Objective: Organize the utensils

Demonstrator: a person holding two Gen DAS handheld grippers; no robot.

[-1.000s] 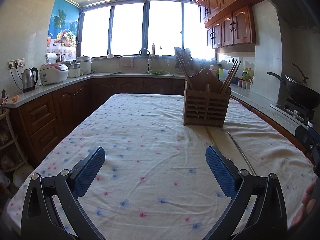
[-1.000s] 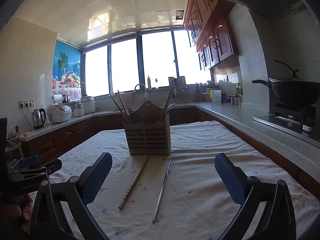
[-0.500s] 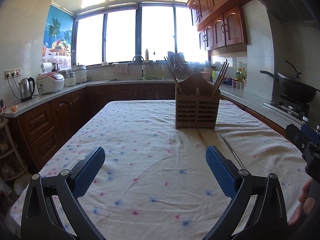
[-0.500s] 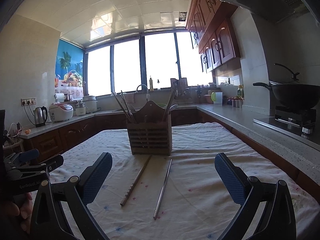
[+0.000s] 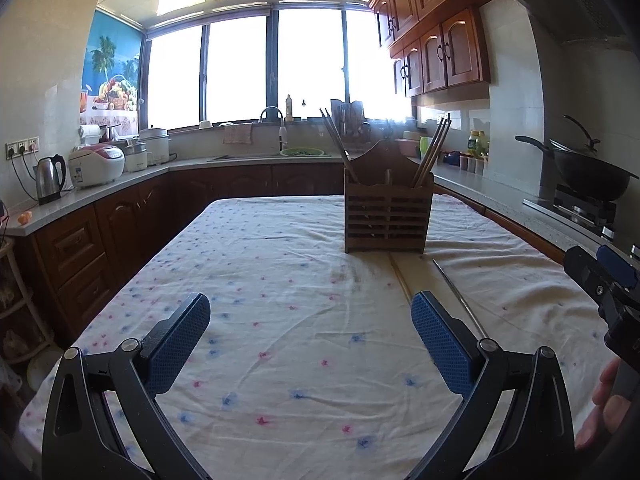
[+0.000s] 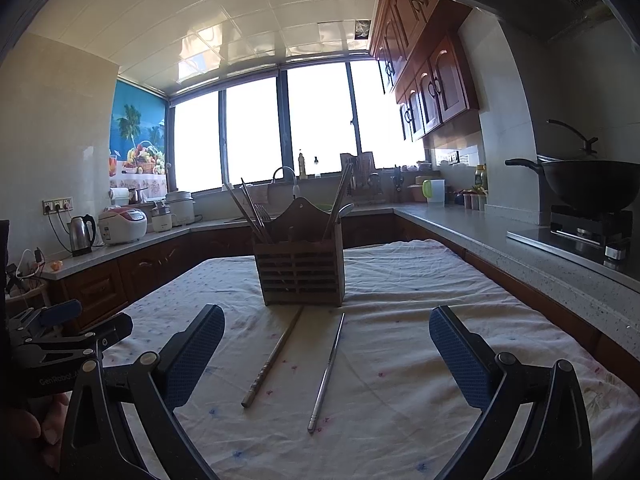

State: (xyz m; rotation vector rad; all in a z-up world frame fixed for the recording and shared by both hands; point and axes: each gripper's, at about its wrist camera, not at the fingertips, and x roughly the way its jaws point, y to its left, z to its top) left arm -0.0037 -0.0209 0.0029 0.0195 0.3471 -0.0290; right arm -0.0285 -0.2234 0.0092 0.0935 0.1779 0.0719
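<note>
A wooden utensil holder (image 6: pixel 301 268) stands on the cloth-covered table, with chopsticks, a fork and a spoon upright in it; it also shows in the left wrist view (image 5: pixel 387 218). Two loose chopsticks lie in front of it: a wooden-toned one (image 6: pixel 273 357) on the left and a metal one (image 6: pixel 327 370) on the right. In the left wrist view the metal one (image 5: pixel 458 296) runs past my right finger. My right gripper (image 6: pixel 326 354) is open and empty, above the two chopsticks. My left gripper (image 5: pixel 310 334) is open and empty, left of them.
The white floral tablecloth (image 5: pixel 280 312) covers the table. Counters run round the room with a kettle (image 5: pixel 49 178), rice cooker (image 5: pixel 96 165) and sink tap (image 5: pixel 274 114). A black wok (image 6: pixel 588 182) sits on the stove at right. The table's right edge lies close to the counter.
Both cameras have tilted up and dropped slightly, so the holder sits lower in each view. Both grippers stay open. The chopsticks have not moved.
</note>
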